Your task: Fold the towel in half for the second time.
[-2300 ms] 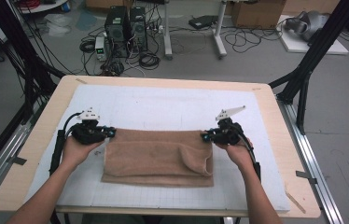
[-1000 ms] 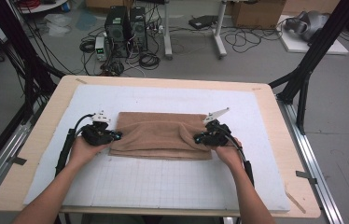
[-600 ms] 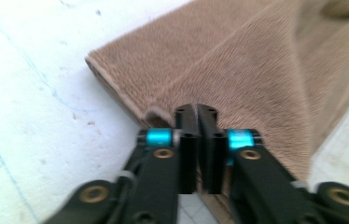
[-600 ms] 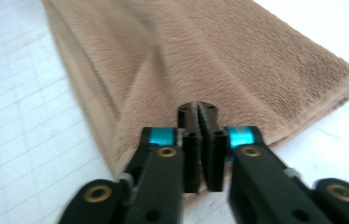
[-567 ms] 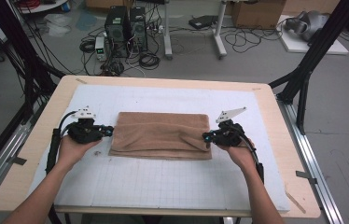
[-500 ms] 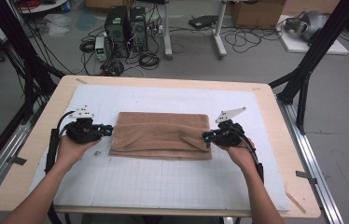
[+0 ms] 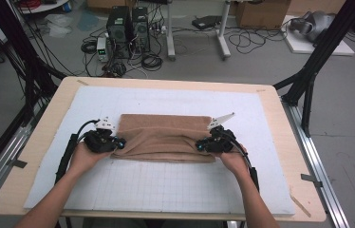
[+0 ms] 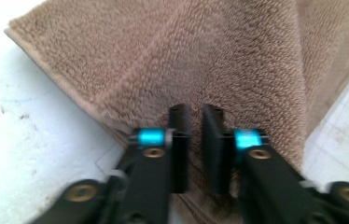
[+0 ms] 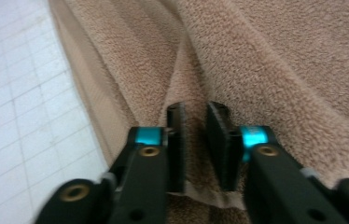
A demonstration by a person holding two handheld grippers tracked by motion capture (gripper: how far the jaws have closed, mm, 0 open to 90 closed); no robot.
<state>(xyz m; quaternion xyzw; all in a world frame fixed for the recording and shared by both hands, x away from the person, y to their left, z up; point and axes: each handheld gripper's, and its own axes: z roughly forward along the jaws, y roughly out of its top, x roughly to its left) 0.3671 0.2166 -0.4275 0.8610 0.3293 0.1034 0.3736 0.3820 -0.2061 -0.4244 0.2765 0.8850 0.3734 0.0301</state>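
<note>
A brown towel lies folded into a long rectangle in the middle of the white gridded mat. My left gripper is at its near left corner. In the left gripper view the jaws stand almost together, with the towel pinched in the narrow gap. My right gripper is at the near right corner. A raised ridge of the towel runs into its jaws, which are shut on it. The near edge looks slightly rumpled.
The mat covers a wooden table with a bare rim all round. Black frame legs stand at the far right, and more at the far left. Computers and cables sit on the floor beyond.
Half a second ago both grippers stood just outside the towel's ends. Both have moved inward onto its near corners and closed on the cloth.
</note>
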